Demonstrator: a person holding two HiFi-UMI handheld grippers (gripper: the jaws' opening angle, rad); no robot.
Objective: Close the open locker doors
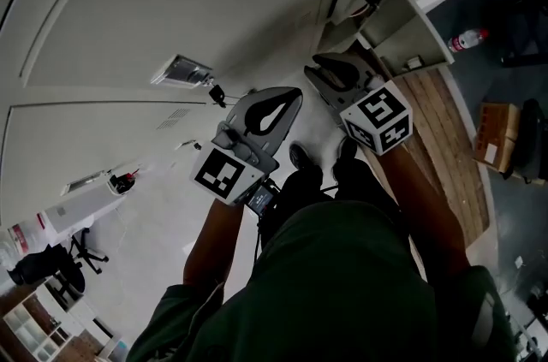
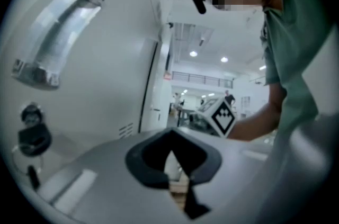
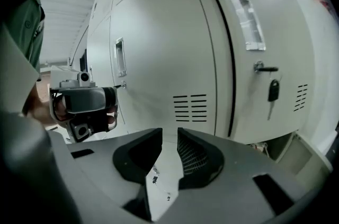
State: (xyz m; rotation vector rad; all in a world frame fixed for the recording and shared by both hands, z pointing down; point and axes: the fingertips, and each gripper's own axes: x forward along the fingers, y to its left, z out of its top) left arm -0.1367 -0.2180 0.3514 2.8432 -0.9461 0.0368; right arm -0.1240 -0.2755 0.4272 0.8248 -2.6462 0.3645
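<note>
White locker doors fill the views. In the head view an open locker compartment (image 1: 396,25) shows at the upper right, beyond my right gripper (image 1: 312,71). My left gripper (image 1: 294,97) is beside it, close to a closed door with a recessed handle (image 1: 181,72). In the left gripper view my left gripper (image 2: 169,135) has its tips together, nothing between them, before a door with a handle (image 2: 55,32) and a key (image 2: 33,135). In the right gripper view my right gripper (image 3: 169,138) stands open and empty, facing a closed door with vents (image 3: 189,107), a handle (image 3: 248,21) and a hanging key (image 3: 273,90).
A plastic bottle (image 1: 467,39) lies on the floor by the open locker. A wooden platform (image 1: 445,138) runs along the right, with a cardboard box (image 1: 497,133) beyond it. An office chair (image 1: 47,266) stands at lower left. The person's dark shoes (image 1: 306,163) are below the grippers.
</note>
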